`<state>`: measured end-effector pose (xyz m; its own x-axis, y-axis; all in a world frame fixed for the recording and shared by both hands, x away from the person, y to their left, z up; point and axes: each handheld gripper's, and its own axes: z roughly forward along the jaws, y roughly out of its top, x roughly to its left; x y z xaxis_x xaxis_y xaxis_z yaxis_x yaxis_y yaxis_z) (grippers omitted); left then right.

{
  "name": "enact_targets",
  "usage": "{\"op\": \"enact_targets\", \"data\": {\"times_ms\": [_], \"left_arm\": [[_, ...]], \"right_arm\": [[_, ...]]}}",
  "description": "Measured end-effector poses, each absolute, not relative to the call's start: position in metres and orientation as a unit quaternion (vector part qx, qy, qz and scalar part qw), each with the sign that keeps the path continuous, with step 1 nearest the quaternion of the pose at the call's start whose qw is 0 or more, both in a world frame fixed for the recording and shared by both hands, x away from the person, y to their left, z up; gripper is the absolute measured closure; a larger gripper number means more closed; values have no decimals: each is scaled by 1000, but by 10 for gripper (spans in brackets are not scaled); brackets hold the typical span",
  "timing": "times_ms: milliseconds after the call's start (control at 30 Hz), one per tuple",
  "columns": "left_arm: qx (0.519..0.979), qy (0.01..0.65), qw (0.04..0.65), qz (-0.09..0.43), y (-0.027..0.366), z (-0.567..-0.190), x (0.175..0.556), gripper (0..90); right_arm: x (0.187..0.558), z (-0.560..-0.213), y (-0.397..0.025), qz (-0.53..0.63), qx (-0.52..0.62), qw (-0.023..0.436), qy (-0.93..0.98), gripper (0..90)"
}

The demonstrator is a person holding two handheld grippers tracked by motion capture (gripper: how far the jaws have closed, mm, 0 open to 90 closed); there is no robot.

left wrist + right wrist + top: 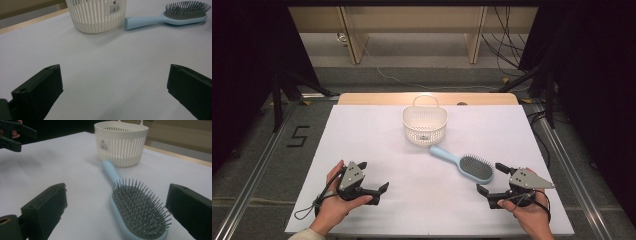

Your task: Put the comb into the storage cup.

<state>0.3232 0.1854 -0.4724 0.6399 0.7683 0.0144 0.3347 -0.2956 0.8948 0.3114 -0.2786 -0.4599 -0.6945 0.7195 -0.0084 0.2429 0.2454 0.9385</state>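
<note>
In the high view, a white rectangular table surface [377, 145] carries a cream slotted plastic basket with a loop handle [424, 124] near the middle of its far edge, and a pale blue plastic hairbrush with a grey bristle pad [464, 164] lying just in front of it, handle tip close to the basket's base, head angled toward the near right corner. The left gripper [372, 177] rests toward the near left corner, jaws spread and holding nothing, well apart from the brush. The right gripper [492, 178] sits near the near right corner, jaws also spread, just beside the brush head. In the left gripper view, the two black jaws stand wide over bare surface; the basket [96, 16] is ahead with a barcode label on its wall, and the brush [165, 16] lies to its right, bristles up. In the right gripper view, the open jaws frame the brush head [140, 212], which lies between them but untouched, with the handle running away to the basket [121, 143]; the other gripper [15, 135] shows at the far left. The brush looks the likely thing to go into the basket. The risk, as I judge it, is closing on the bristle pad: the pins would give and let the head twist or slip, and the long handle could strike the light basket and tip it.
</note>
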Motion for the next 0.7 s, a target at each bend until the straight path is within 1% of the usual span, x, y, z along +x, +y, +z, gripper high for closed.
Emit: {"op": "enact_targets", "data": {"times_ms": [267, 367, 467, 533, 567, 633, 700], "left_arm": [[771, 358, 474, 229, 186, -473, 323, 0], [771, 359, 475, 228, 185, -473, 323, 0], [771, 359, 475, 227, 185, -473, 323, 0], [772, 357, 475, 227, 184, -473, 323, 0], [772, 357, 474, 227, 184, -473, 323, 0], [772, 357, 474, 227, 184, -473, 323, 0], [772, 357, 474, 227, 184, -473, 323, 0]], "right_arm": [[311, -458, -278, 530, 324, 227, 749, 47], [312, -455, -276, 537, 328, 235, 741, 94], [312, -450, -273, 540, 328, 253, 733, 224], [313, -447, -271, 541, 317, 266, 733, 360], [314, -446, -271, 545, 310, 257, 735, 451], [316, -445, -269, 544, 306, 251, 740, 600], [318, -444, -267, 534, 301, 243, 752, 693]]}}
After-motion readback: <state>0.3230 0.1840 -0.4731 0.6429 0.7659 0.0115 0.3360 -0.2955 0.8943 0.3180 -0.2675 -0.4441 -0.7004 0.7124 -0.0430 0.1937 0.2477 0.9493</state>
